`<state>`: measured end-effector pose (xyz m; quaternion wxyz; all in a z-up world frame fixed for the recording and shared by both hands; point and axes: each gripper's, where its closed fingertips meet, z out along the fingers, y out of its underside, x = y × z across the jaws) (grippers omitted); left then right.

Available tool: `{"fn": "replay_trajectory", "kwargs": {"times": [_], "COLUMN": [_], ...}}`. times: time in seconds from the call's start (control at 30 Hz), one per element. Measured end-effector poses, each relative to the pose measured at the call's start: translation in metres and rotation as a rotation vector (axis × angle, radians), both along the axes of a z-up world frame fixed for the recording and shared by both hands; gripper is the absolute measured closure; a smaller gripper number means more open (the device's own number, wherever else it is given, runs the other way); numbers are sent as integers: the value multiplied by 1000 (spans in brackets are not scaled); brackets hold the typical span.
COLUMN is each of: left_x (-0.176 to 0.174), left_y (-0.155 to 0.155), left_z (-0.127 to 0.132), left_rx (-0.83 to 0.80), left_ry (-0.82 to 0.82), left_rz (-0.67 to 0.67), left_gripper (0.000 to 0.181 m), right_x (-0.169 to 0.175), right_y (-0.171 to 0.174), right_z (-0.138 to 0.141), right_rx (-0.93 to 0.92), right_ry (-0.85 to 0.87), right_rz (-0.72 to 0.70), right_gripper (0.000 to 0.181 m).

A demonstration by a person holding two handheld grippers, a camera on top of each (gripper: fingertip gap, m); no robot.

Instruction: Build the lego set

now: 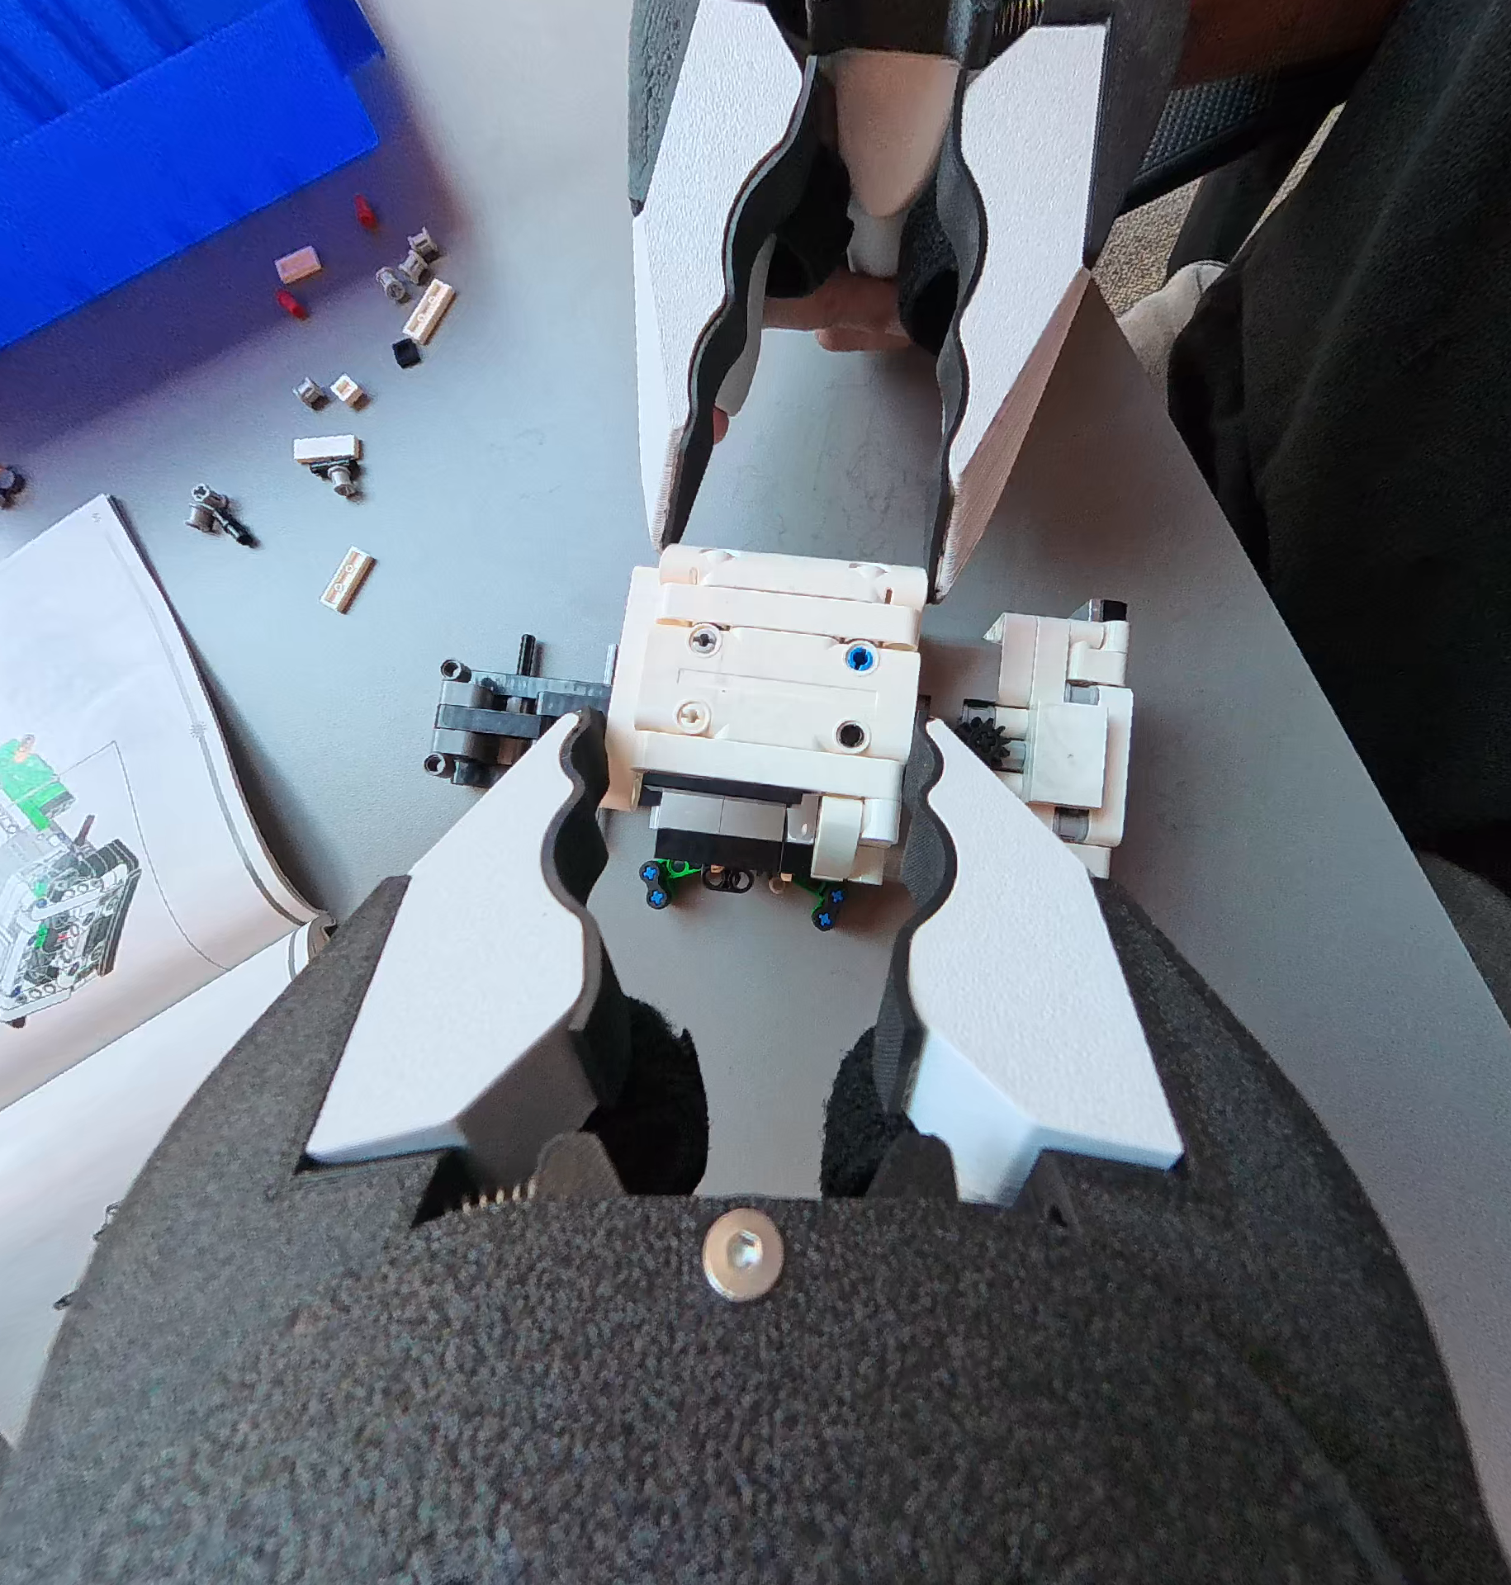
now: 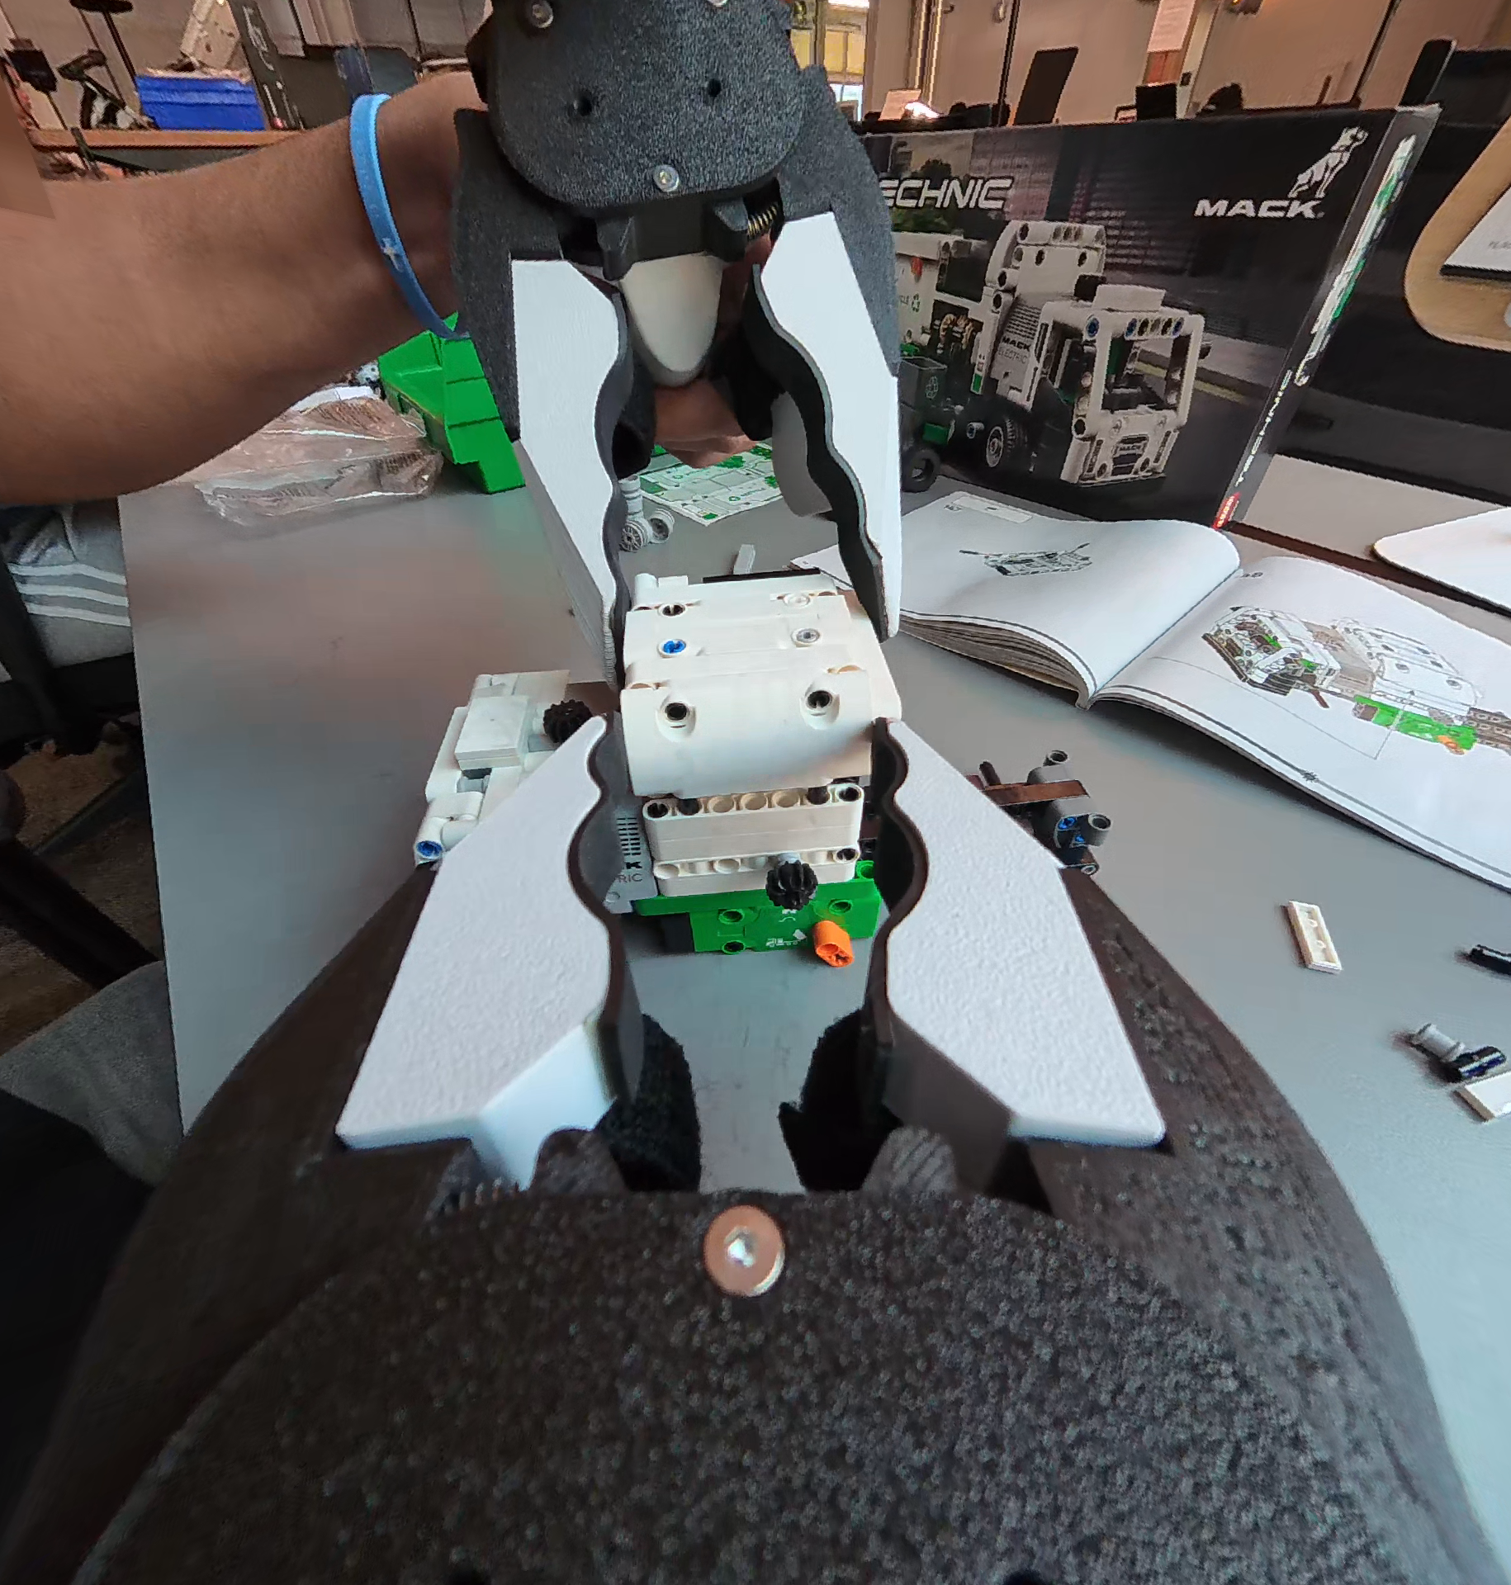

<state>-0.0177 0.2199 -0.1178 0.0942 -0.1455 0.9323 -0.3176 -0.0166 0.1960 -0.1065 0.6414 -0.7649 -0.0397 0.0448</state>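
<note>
A white Lego cab block [image 1: 769, 686] on a green and black base [image 2: 735, 922] stands on the grey table. In the left wrist view my left gripper [image 1: 752, 755] straddles its near end, with both fingers against its sides. My right gripper [image 1: 808, 557] reaches in from the far side and flanks the opposite end. In the right wrist view my right gripper [image 2: 743, 738] clasps the near end of the cab block [image 2: 752, 712], and my left gripper [image 2: 748, 630] comes down from above onto its far end.
A white side sub-assembly [image 1: 1069, 729] and a dark grey beam assembly [image 1: 495, 712] lie beside the cab. Loose small pieces [image 1: 340, 446], a blue bin [image 1: 134, 154] and an open instruction booklet [image 2: 1250, 652] lie around. The set's box [image 2: 1121, 300] stands at the back. The table edge [image 1: 1250, 557] is close.
</note>
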Motion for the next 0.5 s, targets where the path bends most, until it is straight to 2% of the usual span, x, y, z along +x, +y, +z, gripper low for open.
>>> {"fn": "replay_trajectory", "kwargs": {"times": [0.27, 0.4, 0.5], "left_x": [1, 1, 1], "left_y": [2, 3, 3], "left_z": [-1, -2, -2], "left_rx": [31, 48, 59], "left_ry": [21, 27, 35], "left_rz": [11, 9, 13], "left_gripper": [113, 113, 113], "right_x": [2, 1, 4], "right_y": [0, 9, 8], "right_z": [6, 4, 0], "right_rx": [16, -15, -23], "right_ry": [28, 83, 64], "right_rz": [-11, -11, -25], "right_gripper": [126, 109, 118]}}
